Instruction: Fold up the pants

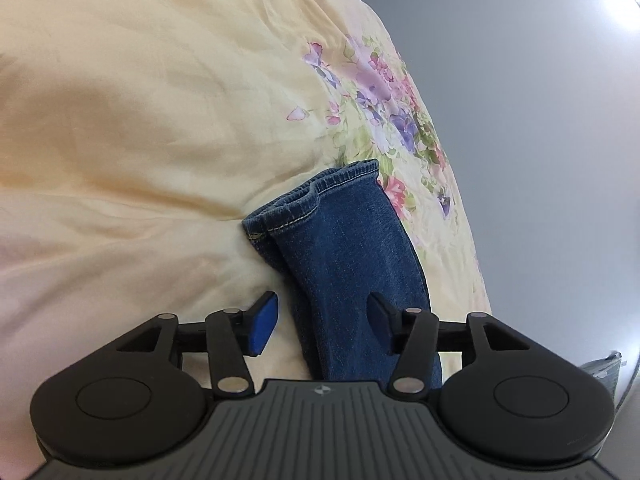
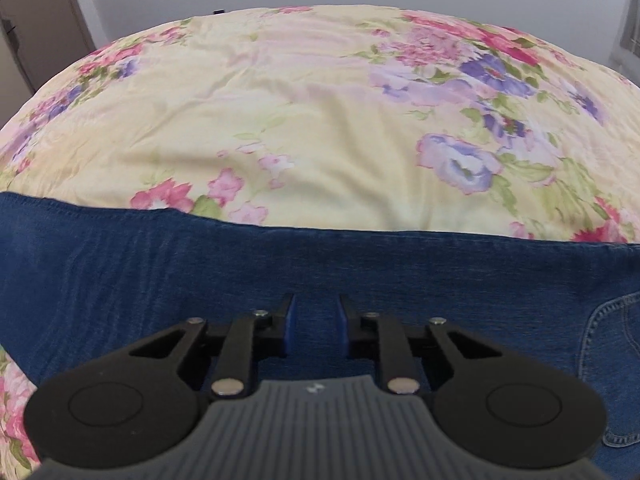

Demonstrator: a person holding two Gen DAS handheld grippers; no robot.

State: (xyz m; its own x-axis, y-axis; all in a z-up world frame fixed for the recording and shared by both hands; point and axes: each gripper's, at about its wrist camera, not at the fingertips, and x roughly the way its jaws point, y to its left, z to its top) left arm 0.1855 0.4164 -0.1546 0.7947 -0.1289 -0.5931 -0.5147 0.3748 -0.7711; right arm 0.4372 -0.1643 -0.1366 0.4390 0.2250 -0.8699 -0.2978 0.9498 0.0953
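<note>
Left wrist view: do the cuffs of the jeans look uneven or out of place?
Yes, slightly. At the leg end of the jeans the two cuffs are not aligned: one hem sticks out to the left of the other. They lie on the floral bedcover, which is wrinkled there.

Soft even daylight, fisheye-bent edges

One pair of blue denim pants (image 1: 344, 256) lies on one floral bedspread (image 1: 160, 120). Two stacked leg hems (image 1: 316, 190) show at twelve o'clock from the left camera; one stitched pocket (image 2: 612, 332) shows at three o'clock from the right camera.
</note>
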